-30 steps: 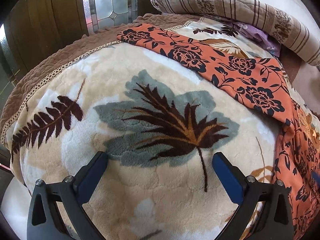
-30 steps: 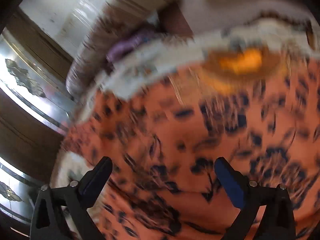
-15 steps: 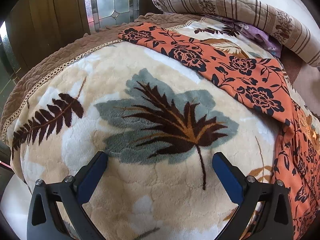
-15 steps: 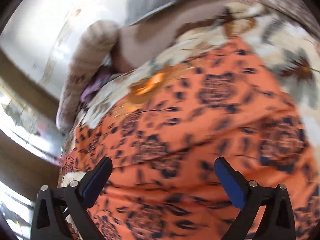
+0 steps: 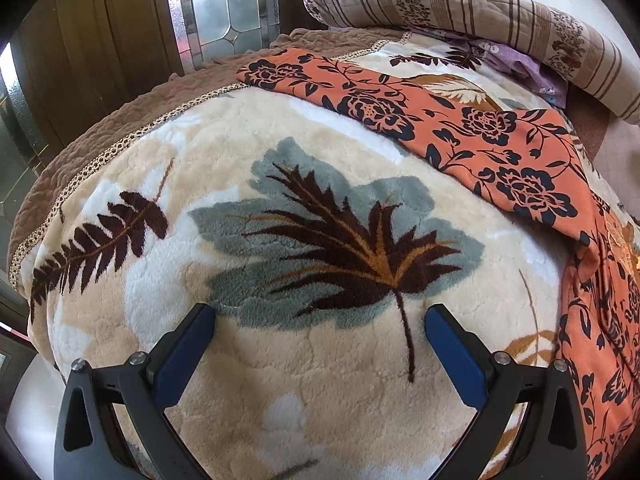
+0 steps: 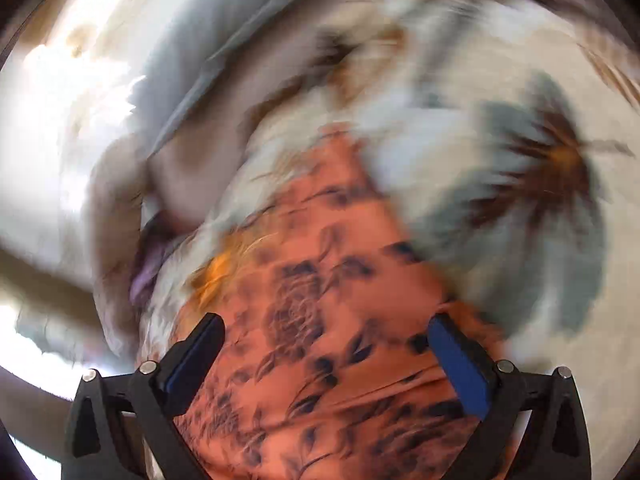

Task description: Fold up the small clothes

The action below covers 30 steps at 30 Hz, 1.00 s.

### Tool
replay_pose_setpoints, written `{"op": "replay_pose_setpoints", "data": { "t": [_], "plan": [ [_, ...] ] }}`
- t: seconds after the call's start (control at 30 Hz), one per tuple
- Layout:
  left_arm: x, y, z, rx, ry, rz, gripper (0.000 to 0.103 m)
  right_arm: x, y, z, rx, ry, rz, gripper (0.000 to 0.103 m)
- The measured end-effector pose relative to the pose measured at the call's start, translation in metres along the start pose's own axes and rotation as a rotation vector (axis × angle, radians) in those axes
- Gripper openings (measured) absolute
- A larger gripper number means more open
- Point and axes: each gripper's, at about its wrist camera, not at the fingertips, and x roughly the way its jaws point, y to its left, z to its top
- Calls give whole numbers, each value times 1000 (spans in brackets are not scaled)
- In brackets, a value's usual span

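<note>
Orange cloth with a dark flower print (image 5: 472,128) lies spread across the far right part of a plush cream blanket (image 5: 280,380) with leaf patterns, running from the brown border down the right edge. In the left wrist view the left gripper (image 5: 320,332) hangs over bare blanket, well apart from the cloth, jaws wide open and empty. A striped pillow (image 5: 480,8) lies beyond.

The right wrist view is heavily blurred. The right gripper (image 6: 326,342) hovers over the orange cloth (image 6: 320,300), jaws wide open, nothing between them.
</note>
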Motion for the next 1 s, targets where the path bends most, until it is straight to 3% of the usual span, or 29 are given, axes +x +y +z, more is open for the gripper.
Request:
{"op": "replay_pose_setpoints", "data": {
  "t": [0.07, 0.23, 0.43, 0.53, 0.6, 0.77, 0.9, 1.0],
  "plan": [
    [0, 0, 0, -1, -1, 1, 103, -9, 6, 1, 21, -26, 31, 102],
    [-1, 1, -1, 3, 0, -12, 103, -9, 54, 17, -121, -26, 89, 102],
    [0, -2, -1, 7, -5, 6, 103, 41, 40, 65, -32, 19, 46, 102],
    [0, -2, -1, 1, -9, 13, 103, 61, 23, 76, 5, 45, -23, 102],
    [1, -2, 0, -4, -11, 16, 103, 51, 28, 79, -6, 0, -40, 102],
    [1, -2, 1, -8, -12, 15, 103, 39, 54, 84, -62, -42, 84, 103],
    [1, -1, 1, -8, -10, 11, 103, 76, 46, 79, -74, 57, -63, 102],
    [1, -1, 1, -10, -10, 9, 103, 59, 68, 66, -147, -11, -131, 103]
  ]
}}
